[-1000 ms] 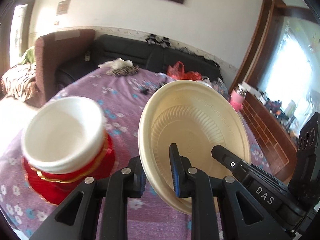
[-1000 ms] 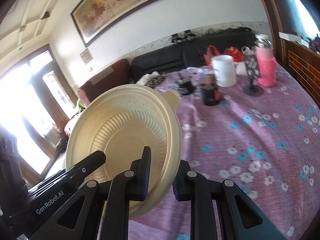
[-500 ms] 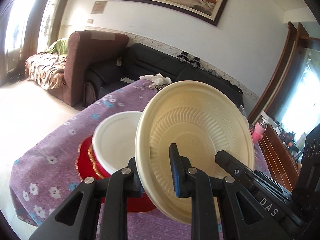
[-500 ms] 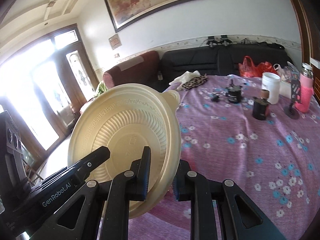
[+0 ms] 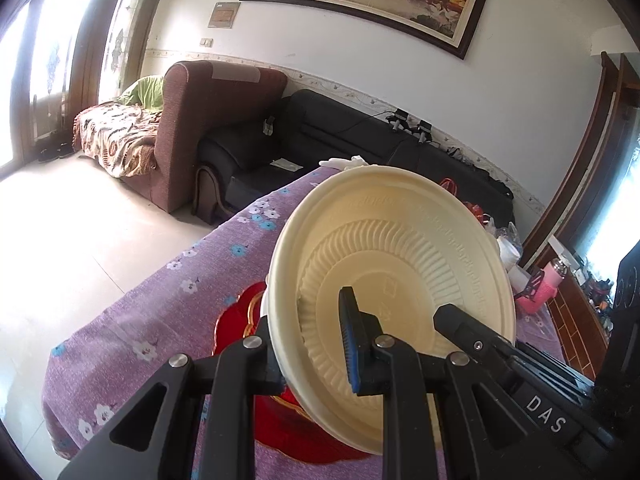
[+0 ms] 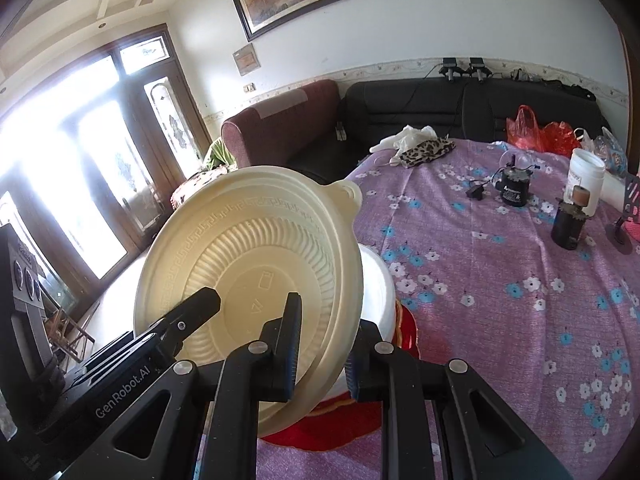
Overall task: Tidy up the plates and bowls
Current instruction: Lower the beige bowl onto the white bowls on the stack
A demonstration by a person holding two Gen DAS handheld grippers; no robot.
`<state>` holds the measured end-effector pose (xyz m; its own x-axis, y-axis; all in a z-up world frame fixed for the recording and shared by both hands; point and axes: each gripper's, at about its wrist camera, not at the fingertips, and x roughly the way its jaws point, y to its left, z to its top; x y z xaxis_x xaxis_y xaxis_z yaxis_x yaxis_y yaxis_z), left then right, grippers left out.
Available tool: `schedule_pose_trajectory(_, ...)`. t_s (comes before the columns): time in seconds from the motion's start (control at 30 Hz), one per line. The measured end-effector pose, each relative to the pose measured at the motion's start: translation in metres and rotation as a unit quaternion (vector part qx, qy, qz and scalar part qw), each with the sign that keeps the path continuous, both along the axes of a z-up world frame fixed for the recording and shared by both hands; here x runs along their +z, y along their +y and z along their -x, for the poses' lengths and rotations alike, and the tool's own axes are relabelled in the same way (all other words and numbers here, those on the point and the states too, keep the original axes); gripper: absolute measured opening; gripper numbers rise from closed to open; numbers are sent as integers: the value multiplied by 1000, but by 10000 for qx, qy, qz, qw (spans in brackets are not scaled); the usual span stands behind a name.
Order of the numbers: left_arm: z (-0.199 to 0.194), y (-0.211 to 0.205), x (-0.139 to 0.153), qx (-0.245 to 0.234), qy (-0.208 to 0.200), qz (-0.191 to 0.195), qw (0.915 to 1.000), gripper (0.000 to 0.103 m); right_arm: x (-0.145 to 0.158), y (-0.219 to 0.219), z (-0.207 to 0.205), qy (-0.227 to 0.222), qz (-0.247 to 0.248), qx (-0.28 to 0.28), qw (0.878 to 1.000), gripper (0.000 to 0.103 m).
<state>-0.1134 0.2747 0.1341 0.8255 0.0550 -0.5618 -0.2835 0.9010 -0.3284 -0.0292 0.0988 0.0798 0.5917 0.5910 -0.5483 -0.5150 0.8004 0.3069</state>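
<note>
Both grippers hold one cream plastic plate (image 5: 400, 256) tilted on edge above the table. My left gripper (image 5: 312, 348) is shut on its near rim. My right gripper (image 6: 320, 348) is shut on the rim of the same plate (image 6: 256, 256), whose small tab points up. The other gripper's finger (image 5: 480, 332) rests against the plate face, as it does in the right wrist view (image 6: 188, 312). Behind and below the plate stand a white bowl (image 6: 376, 284) and a red plate with gold trim (image 5: 236, 320), mostly hidden.
The table has a purple flowered cloth (image 6: 500, 280). Far right on it are a white jar (image 6: 584, 176), dark small containers (image 6: 568, 224) and a pink bottle (image 5: 544, 292). A leopard cloth (image 6: 424, 148) lies at the far edge. Sofas (image 5: 224, 128) stand beyond; the table's left edge drops to floor.
Both grippers have carried the cream plate left, over the white bowl and red plate, which are now mostly covered behind it. Both grips are unchanged.
</note>
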Motion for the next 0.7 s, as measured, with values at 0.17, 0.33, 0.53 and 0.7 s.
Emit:
schedule_pose_trajectory(0.17,-19,6,-10,-3,185,-16,9998,20,-12,6,-18,286,17,-8,9996,21)
schedule_pose_trajectory(0.33,-29,14,-19,1,313,27,9995,20,-22,9,-30,488,28,12,9988,21)
schedule_pose_trajectory(0.53,-35,19,-27,67,406,17,9991,20,-26,18,-36,458,153,35,9988,21)
schedule_pose_trajectory(0.7,-38,22,-29,121,438,-23,9990,20,-30,22,-41,441,218,52,9988,21)
